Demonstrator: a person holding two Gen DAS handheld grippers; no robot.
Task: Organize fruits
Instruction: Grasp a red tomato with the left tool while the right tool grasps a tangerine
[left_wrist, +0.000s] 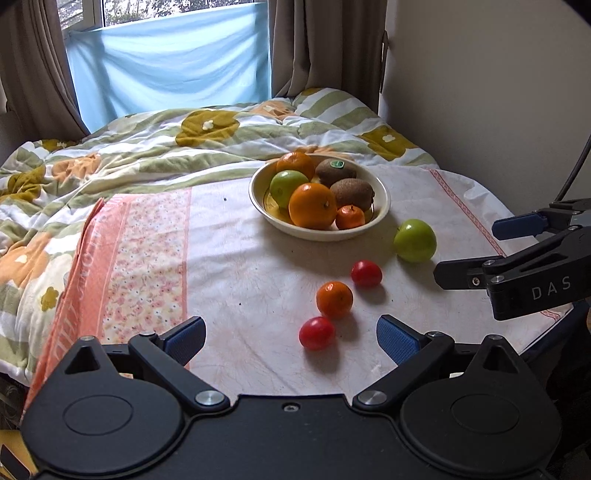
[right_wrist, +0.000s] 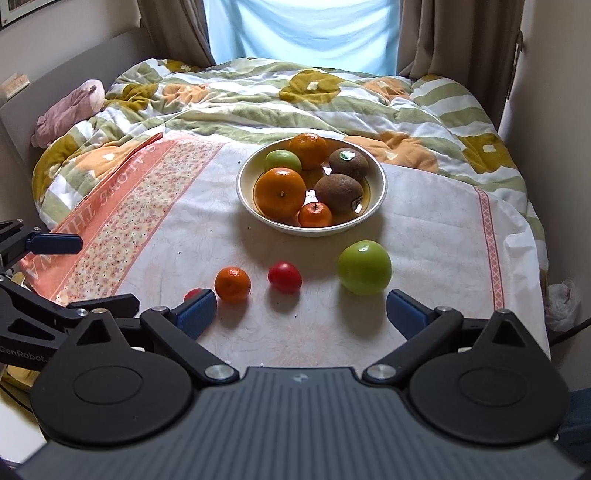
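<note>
- A cream ceramic bowl (right_wrist: 380, 192) sits toward the far side of a white tablecloth (right_wrist: 424, 229) with a pink floral border, and it already holds six fruits: two large oranges (right_wrist: 281, 192), a small mandarin (right_wrist: 315, 215), a green apple (right_wrist: 282, 159) and two brown fuzzy kiwis (right_wrist: 339, 192) (one of them carries a green sticker).
- Four fruits lie loose on the cloth in front of the bowl: a big shiny green apple (right_wrist: 365, 267) on the right, a small red tomato (right_wrist: 284, 277) to its left, a small loose mandarin (right_wrist: 232, 284) further left, and a second red tomato (left_wrist: 317, 333) nearest the left gripper. None of the four touches another.
- In the right wrist view that second tomato is mostly hidden behind the blue pad of the right gripper's left finger.
- The right gripper (right_wrist: 301, 314) hovers over the near edge of the cloth with its blue-padded fingers (right_wrist: 404, 312) spread wide; they hold nothing and touch no fruit, though the big apple lies just beyond the right fingertip.
- The left gripper (left_wrist: 291, 338) is likewise spread wide and empty, its fingers (left_wrist: 397, 338) clear of the cloth's fruit; the nearer tomato lies between the fingertips' lines but is not gripped.
- Behind the cloth lies a rumpled quilt (right_wrist: 258, 103) in green stripes with yellow and orange flowers (a pinkish plush toy (right_wrist: 70, 110) rests at its left edge).
- Brown curtains (right_wrist: 454, 40) frame a pale blue sheet (right_wrist: 299, 29) hung over the window.
</note>
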